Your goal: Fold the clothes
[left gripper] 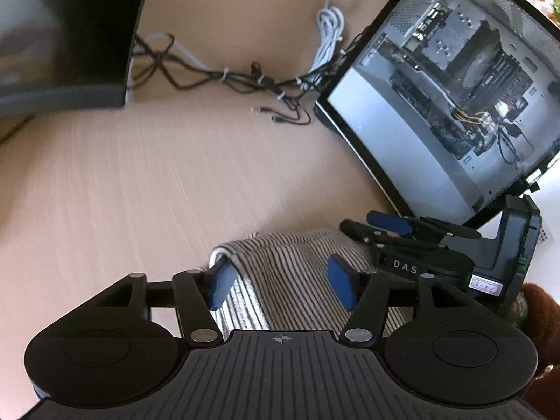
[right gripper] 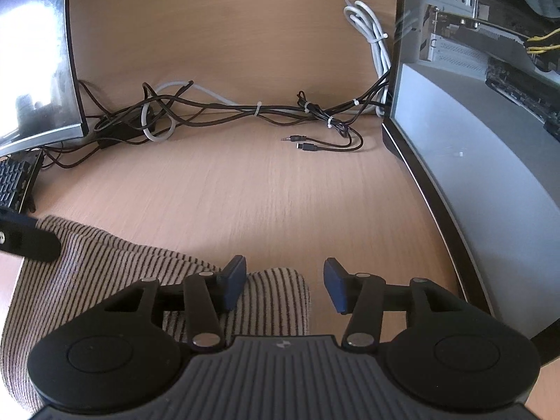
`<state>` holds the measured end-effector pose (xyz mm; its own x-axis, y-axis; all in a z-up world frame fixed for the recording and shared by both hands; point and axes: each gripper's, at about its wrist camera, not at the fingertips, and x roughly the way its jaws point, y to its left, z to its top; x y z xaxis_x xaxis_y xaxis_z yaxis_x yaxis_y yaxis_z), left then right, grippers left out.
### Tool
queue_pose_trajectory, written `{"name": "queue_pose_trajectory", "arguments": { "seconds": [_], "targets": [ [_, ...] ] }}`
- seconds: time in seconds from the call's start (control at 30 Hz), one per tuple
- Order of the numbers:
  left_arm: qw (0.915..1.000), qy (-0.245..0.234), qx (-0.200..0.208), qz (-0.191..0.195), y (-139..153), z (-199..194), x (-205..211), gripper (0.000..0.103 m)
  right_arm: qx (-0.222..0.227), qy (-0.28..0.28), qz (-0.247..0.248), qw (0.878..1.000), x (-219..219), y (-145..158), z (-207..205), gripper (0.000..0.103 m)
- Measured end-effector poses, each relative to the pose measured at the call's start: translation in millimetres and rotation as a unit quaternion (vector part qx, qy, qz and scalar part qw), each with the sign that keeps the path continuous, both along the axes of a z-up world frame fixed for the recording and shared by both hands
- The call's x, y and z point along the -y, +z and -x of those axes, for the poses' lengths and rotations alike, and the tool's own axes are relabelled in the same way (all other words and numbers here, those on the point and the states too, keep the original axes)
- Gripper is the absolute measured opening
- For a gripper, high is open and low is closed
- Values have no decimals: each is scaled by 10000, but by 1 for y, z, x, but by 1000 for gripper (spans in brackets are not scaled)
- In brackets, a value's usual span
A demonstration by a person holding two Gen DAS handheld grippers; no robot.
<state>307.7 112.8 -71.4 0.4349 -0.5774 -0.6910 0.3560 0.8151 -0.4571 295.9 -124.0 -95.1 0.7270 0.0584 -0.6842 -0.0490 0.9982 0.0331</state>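
Here, itemised from largest to smallest:

- Wooden desk (right gripper: 266, 189): pale grain, carrying everything below.
- Glass-sided computer case (left gripper: 451, 98): upright at the right edge, internal boards and wiring visible through the panel.
- Dark monitor (left gripper: 66, 35): standing at the left rear.
- Striped cloth (right gripper: 105, 262): beige with thin dark lines, lying bunched on the near desk under both tools; probably folded over at one end, though the edge is blurred.
- Left gripper (left gripper: 280, 281): jaws apart, blue pads over the cloth, the left pad touching a rolled hem.
- Right gripper (right gripper: 283, 285): jaws apart, hovering at the cloth's right end.
- Cable bundle (right gripper: 245, 108): black and white leads, tied, along the back.
- Keyboard (right gripper: 15, 182): corner only, far left.
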Motion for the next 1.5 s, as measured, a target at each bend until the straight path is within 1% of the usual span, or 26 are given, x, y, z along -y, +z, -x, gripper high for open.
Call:
{"name": "queue_pose_trajectory", "arguments": {
  "seconds": [0.07,0.13,0.2,0.23,0.27,0.3,0.33,0.4,0.47,0.5,0.53,0.6,0.67,0.7,0.8,0.83,0.9,0.93,0.97,1.03,1.07,1.17,1.23,1.33,1.43,1.5],
  "targets": [
    [10000,45,-7,81,0,-2,0,63,3,6,15,10000,0,0,0,50],
    [9996,84,116,248,6,-2,-2,50,8,30,60,10000,0,0,0,50],
    [9983,117,330,474,16,-1,-5,45,19,59,107,9999,-1,0,0,51],
    [9983,137,408,398,18,-1,-4,43,22,63,121,9999,-1,0,0,52],
    [9986,159,467,205,19,-2,-3,41,24,65,133,9999,-1,0,-1,52],
    [9984,181,527,12,19,-3,-1,36,26,66,145,9999,-1,0,-1,52],
    [9980,192,556,-218,17,-4,1,27,26,67,143,9999,-1,0,-1,52],
    [9978,179,470,-439,12,-5,2,27,32,76,165,9998,-2,0,-2,53],
    [9977,132,464,-480,13,-3,0,31,45,93,210,9997,-3,0,-2,55],
    [9972,100,515,-527,16,-1,-1,37,52,91,220,9997,-3,0,-2,56],
    [9964,80,594,-606,19,2,-2,46,58,86,228,9997,-2,0,-2,57],
    [9928,84,854,-836,28,10,-4,58,51,60,211,9997,-1,-1,-2,59],
    [9884,87,1167,-963,39,16,-10,57,54,41,217,9997,-1,-2,-2,61],
    [9872,135,1287,-929,44,18,-13,55,56,33,218,9997,-1,-2,-2,62],
    [9880,106,1388,-671,51,11,-14,53,59,7,239,9997,-2,-3,-2,63],
    [9878,18,1366,-741,46,5,-8,53,58,4,257,9997,-3,-3,-2,63],
    [9860,-199,1292,-1037,31,-8,10,52,50,32,345,9994,-5,-2,-2,63],
    [9845,-307,1255,-1184,24,-15,19,47,43,60,396,9992,-6,0,-2,63],
    [9827,-415,1217,-1330,17,-22,28,45,36,89,446,9990,-6,2,-1,63],
    [9752,-561,1203,-1774,0,-31,44,42,55,141,554,9983,-8,12,4,63],
    [9720,-616,1232,-1905,-5,-33,49,42,87,176,576,9981,-8,18,9,63],
    [9663,-733,1370,-2052,-13,-32,56,42,189,352,509,9979,-8,39,30,63],
    [9665,-727,1425,-2009,-14,-31,55,42,73,486,278,9984,-8,48,44,63],
    [9708,-653,1368,-1861,-16,-32,51,42,-457,686,84,9966,-13,36,51,63],
    [9717,-633,1364,-1822,-19,-31,50,42,-795,581,64,9951,-16,20,51,63],
    [9719,-629,1372,-1806,-19,-32,50,42,-942,488,-142,9943,-10,27,49,64]
  ]
}}
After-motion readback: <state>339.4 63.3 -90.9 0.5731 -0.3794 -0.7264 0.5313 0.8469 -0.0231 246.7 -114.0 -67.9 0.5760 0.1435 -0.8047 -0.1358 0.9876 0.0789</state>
